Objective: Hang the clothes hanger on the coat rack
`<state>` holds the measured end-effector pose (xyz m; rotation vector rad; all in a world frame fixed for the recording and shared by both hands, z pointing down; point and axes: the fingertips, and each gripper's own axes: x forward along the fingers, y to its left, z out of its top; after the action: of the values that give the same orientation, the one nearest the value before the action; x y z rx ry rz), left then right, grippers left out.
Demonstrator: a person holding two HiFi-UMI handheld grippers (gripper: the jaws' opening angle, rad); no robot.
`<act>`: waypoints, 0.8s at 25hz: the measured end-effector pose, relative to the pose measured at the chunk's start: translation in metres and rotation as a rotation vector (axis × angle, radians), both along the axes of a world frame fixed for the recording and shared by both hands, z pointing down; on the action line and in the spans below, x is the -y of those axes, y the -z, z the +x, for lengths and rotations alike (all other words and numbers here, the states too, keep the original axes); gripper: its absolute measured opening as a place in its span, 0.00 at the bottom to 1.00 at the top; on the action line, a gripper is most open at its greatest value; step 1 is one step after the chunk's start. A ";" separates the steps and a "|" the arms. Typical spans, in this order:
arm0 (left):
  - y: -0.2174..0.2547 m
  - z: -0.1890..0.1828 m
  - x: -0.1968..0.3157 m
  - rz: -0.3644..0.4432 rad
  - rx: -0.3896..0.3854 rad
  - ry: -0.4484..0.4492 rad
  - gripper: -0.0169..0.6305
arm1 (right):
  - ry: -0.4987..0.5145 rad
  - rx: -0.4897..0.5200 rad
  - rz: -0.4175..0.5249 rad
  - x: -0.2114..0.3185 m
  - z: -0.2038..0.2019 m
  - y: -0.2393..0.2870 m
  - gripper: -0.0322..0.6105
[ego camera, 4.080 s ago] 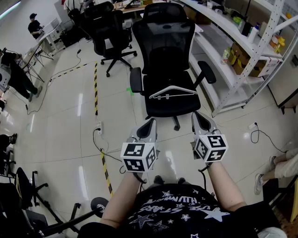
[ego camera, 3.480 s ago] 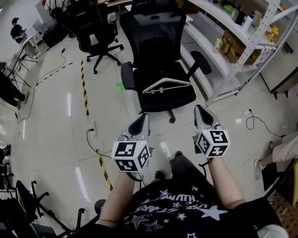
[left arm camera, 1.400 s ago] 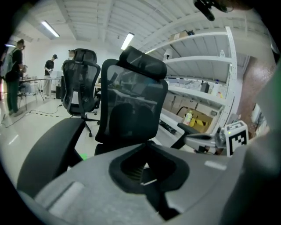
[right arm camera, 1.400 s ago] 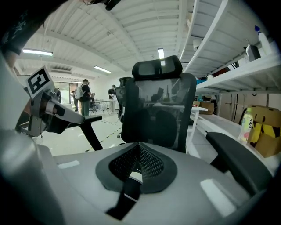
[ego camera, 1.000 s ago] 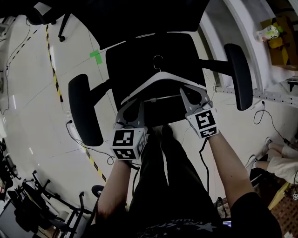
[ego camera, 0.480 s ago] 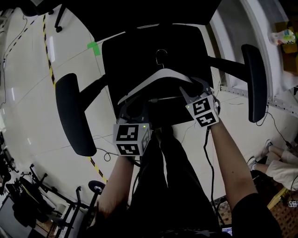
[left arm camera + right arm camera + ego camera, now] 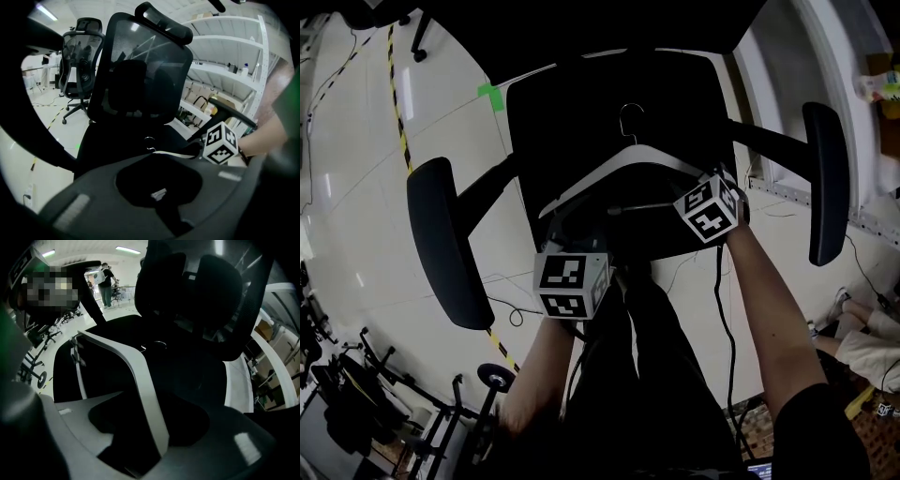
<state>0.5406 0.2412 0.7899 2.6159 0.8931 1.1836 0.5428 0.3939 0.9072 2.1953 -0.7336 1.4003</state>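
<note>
Jaws on my left gripper [image 7: 154, 160] are pressed together with nothing between them, the tips aimed down at the office chair seat [image 7: 562, 112]. I judge I keep this side closed because it has no grasp to make yet. It waits low by the left end of the clothes hanger [image 7: 592, 174], where it could steady the thing if it slides. Whether the tips touch it I cannot tell.

The white hanger lies flat on the black seat, between the left armrest [image 7: 445, 239] and the right armrest [image 7: 825, 178]. Its metal hook [image 7: 628, 116] points toward the backrest [image 7: 140, 70] and its two shoulders spread back toward me. Lying flat like that, it gives little to take from the side, so I reckon it must be taken from above.

That is why my right gripper [image 7: 156, 398] tips steeply down over the hanger's right shoulder [image 7: 143, 380]. Its jaws have just been opening and now stand spread. The white shoulder runs through the gap between them, with no pad pressing on it. Straddling it this way puts one jaw on each side, so closing should pinch it across its thin dimension.

No coat rack shows in any of my views, so I judge the task barely begun: the pick-up is not yet made, and the lift and carry lie ahead. A hold on one shoulder alone may let the hanger swing.
</note>
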 end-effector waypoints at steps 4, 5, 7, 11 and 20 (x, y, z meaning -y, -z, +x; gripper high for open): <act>-0.004 -0.002 0.001 0.001 0.007 -0.004 0.03 | 0.025 0.096 -0.036 -0.001 -0.001 -0.013 0.44; -0.004 -0.002 0.002 0.001 0.012 -0.004 0.03 | 0.027 0.108 -0.050 0.000 -0.001 -0.015 0.44; -0.007 -0.001 0.003 0.003 0.017 0.000 0.03 | 0.030 0.123 -0.088 0.001 -0.002 -0.018 0.44; -0.009 0.002 0.001 -0.001 0.020 0.004 0.03 | 0.024 0.162 -0.118 -0.001 -0.002 -0.024 0.44; -0.005 0.006 0.003 -0.003 0.013 -0.003 0.03 | 0.050 0.173 -0.132 0.004 -0.005 -0.021 0.32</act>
<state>0.5466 0.2386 0.7954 2.6024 0.8966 1.1969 0.5382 0.3898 0.9279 1.9608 -0.7277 1.5801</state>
